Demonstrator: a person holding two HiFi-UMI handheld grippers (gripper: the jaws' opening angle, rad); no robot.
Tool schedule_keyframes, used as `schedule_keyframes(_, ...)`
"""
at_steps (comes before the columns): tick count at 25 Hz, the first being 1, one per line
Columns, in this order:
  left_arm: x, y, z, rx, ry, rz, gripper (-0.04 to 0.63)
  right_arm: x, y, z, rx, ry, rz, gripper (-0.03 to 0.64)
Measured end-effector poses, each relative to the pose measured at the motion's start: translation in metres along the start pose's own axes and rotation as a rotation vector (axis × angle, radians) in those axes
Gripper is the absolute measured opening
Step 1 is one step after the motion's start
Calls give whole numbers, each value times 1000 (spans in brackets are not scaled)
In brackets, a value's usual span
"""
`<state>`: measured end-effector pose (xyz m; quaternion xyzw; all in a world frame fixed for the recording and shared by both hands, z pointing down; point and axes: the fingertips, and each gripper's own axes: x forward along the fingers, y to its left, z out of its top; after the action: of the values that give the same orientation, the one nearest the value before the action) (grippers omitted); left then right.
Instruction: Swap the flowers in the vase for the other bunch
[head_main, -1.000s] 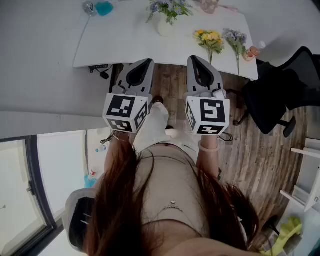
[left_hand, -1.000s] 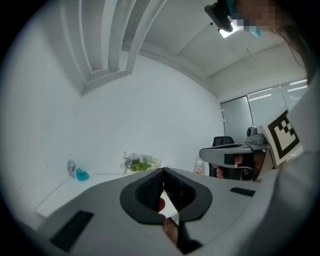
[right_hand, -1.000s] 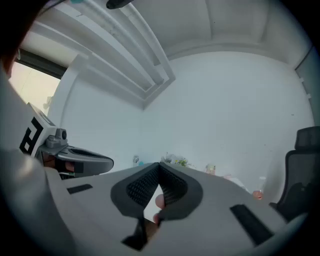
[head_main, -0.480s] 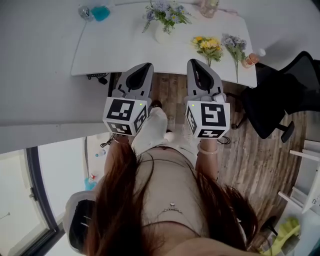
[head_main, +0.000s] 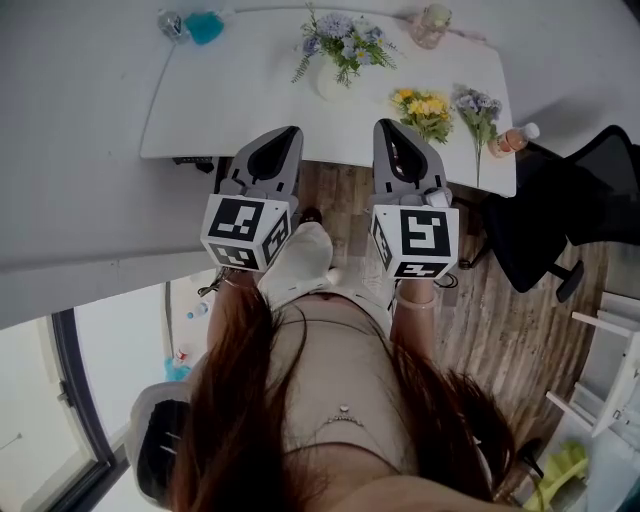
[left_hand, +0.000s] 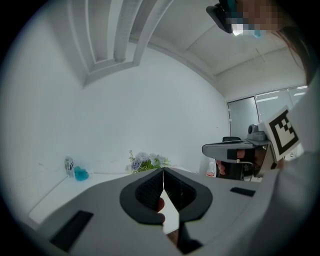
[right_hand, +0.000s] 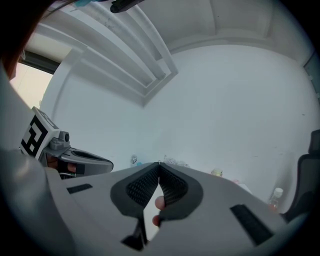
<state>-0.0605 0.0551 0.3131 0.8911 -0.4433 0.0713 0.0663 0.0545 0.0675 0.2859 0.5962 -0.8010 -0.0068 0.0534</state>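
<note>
Seen from above, the left gripper (head_main: 284, 140) and the right gripper (head_main: 388, 130) were held side by side, just short of a white table (head_main: 220, 100). Both pairs of jaws were closed together with nothing gripped. The vase (head_main: 328, 82) of pale flowers (head_main: 345, 38) was set mid-table. A yellow bunch (head_main: 424, 104) and a purple bunch (head_main: 477, 104) were laid to its right.

The table (head_main: 240, 105) is white. The vase (head_main: 328, 83) is white, its flowers (head_main: 345, 42) lavender and green. One loose bunch (head_main: 424, 102) is yellow, the other bunch (head_main: 476, 103) pale purple. The left gripper (head_main: 289, 131) and right gripper (head_main: 386, 125) are grey, with black-and-white patterned cubes. The floor (head_main: 510, 330) is brown wood-grain.
</note>
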Motion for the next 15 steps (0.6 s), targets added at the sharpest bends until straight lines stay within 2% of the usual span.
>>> schedule_keyframes(15, 60, 58, 13, -8, -19, -79, 6, 78, -17, 15, -10, -15, -52, 27)
